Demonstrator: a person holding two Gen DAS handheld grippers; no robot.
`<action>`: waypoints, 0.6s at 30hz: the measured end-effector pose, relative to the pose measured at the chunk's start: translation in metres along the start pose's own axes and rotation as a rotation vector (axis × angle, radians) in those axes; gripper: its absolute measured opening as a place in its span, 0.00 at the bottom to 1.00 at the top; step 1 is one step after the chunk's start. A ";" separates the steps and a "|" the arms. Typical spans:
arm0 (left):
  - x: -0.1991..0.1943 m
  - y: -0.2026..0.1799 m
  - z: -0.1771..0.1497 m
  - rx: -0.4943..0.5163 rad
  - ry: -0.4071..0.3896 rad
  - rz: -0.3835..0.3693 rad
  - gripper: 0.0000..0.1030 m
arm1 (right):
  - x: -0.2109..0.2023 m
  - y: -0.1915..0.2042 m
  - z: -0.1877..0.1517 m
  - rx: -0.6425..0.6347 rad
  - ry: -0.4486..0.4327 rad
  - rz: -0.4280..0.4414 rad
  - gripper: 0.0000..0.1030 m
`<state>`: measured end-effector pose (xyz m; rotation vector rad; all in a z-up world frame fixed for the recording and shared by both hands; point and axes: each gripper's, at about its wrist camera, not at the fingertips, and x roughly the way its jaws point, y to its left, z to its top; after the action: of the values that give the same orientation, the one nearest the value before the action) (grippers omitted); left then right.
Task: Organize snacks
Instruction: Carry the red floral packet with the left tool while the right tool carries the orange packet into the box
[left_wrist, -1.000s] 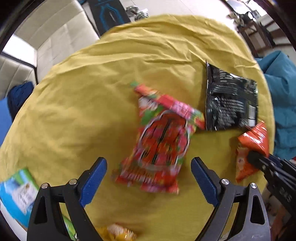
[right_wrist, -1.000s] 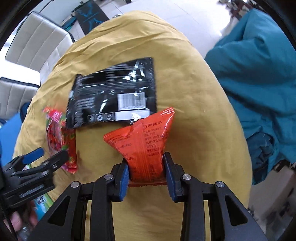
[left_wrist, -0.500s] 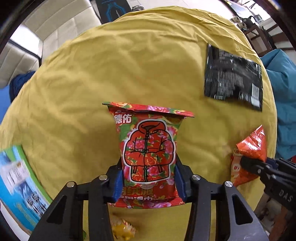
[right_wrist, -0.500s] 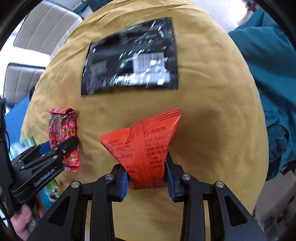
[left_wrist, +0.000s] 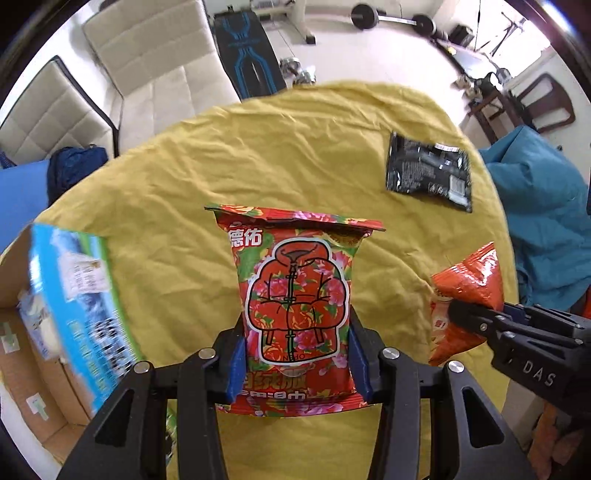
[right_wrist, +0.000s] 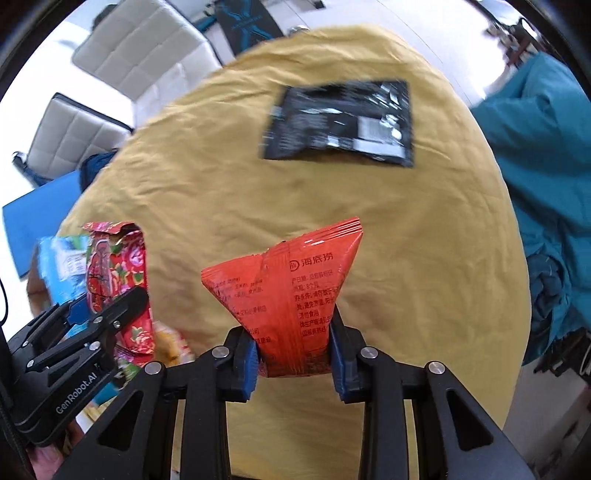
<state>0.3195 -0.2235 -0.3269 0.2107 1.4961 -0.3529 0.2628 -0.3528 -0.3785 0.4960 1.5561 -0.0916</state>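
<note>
My left gripper (left_wrist: 297, 360) is shut on a red floral snack bag (left_wrist: 295, 306) and holds it upright above the yellow tablecloth (left_wrist: 258, 166). My right gripper (right_wrist: 293, 350) is shut on an orange snack packet (right_wrist: 291, 291), also lifted off the cloth. That orange packet (left_wrist: 467, 291) shows at the right of the left wrist view, and the floral bag (right_wrist: 118, 280) at the left of the right wrist view. A black snack pouch (left_wrist: 428, 173) lies flat on the far right of the cloth, the same black pouch (right_wrist: 343, 125) lying ahead of the right gripper.
An open cardboard box (left_wrist: 33, 369) with a blue and green printed flap (left_wrist: 77, 295) stands at the table's left. A yellow packet (right_wrist: 173, 343) lies low near the box. Teal fabric (left_wrist: 546, 229) is heaped on the right; white chairs (left_wrist: 140, 66) stand behind.
My left gripper shut on the floral bag and lifted it off the cloth. Both grippers rose and pulled back with their packets, bringing the box and the room into view.
</note>
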 end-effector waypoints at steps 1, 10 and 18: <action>-0.006 0.005 -0.006 -0.008 -0.013 -0.005 0.41 | -0.006 0.008 0.001 -0.011 -0.011 0.002 0.32; -0.066 0.078 -0.039 -0.101 -0.135 -0.061 0.41 | -0.078 0.063 -0.031 -0.119 -0.096 0.062 0.32; -0.119 0.170 -0.082 -0.221 -0.200 -0.094 0.41 | -0.095 0.162 -0.062 -0.226 -0.102 0.140 0.32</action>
<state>0.2990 -0.0249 -0.2278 -0.0694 1.3375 -0.2725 0.2604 -0.2085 -0.2431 0.4133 1.4070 0.1631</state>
